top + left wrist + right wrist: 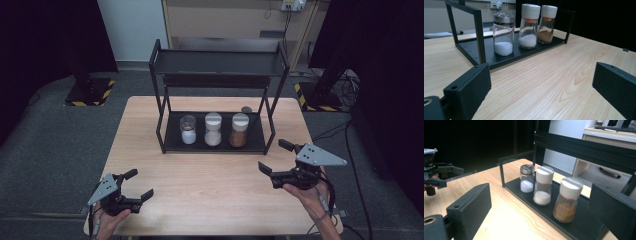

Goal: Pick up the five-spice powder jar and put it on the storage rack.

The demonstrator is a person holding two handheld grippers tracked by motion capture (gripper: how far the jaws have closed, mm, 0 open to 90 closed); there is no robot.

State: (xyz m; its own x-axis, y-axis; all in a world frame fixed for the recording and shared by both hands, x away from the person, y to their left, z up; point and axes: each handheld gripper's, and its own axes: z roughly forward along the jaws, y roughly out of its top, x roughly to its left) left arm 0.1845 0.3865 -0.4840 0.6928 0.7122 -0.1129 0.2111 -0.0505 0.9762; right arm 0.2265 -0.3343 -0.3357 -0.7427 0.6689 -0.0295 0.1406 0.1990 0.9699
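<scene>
A black two-tier rack (218, 63) stands at the back middle of the wooden table (210, 192). On its lower shelf stand three jars in a row: a metal-lidded jar of white powder (188, 130) (503, 35) (527, 178), a white-capped jar of white grains (213, 129) (529, 26) (543, 185), and a white-capped jar of brown powder (239, 130) (546, 24) (567, 200). My left gripper (139, 185) (541, 87) rests open at the front left of the table, empty. My right gripper (275, 156) (541, 212) hovers open at the front right, also empty, pointing toward the rack.
The rack's top shelf (220, 62) is bare. A small dark round object (246, 109) lies on the table behind the rack. In the right gripper view the left gripper (439, 176) shows far off at the left. Dark floor surrounds the table.
</scene>
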